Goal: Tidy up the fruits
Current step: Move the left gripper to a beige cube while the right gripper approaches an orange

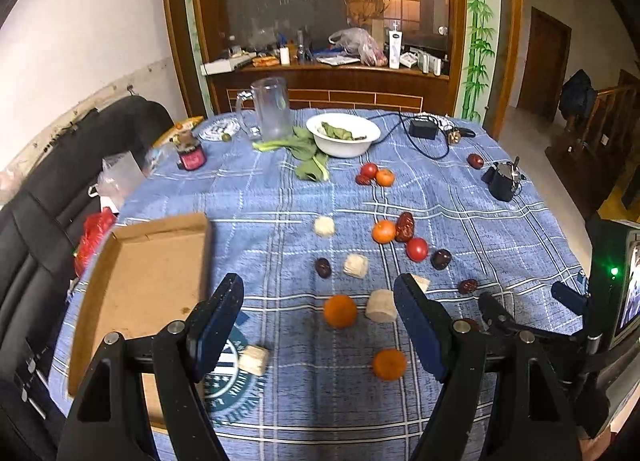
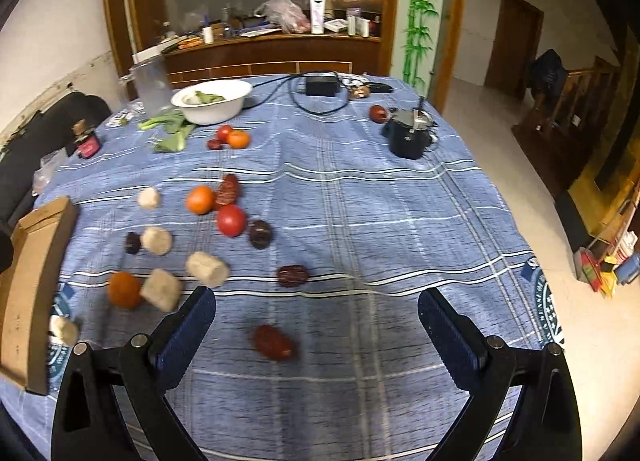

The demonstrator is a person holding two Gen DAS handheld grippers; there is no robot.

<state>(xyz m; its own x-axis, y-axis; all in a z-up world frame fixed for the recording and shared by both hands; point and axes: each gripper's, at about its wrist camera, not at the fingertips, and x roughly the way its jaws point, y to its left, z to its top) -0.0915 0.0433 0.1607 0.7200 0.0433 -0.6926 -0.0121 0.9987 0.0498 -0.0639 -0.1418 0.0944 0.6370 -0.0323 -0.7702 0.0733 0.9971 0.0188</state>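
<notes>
Fruits lie scattered on a blue plaid tablecloth. In the left wrist view an orange and a pale chunk lie between the fingers of my open, empty left gripper; another orange lies nearer. A tomato and red dates lie farther out. An empty cardboard box sits at the left. My right gripper is open and empty over the cloth, with a red date between its fingers and another date just beyond.
A white bowl with greens, a clear jug, a black adapter with cable and a small black pouch stand at the back. A black chair is at the left. The table edge drops off at the right.
</notes>
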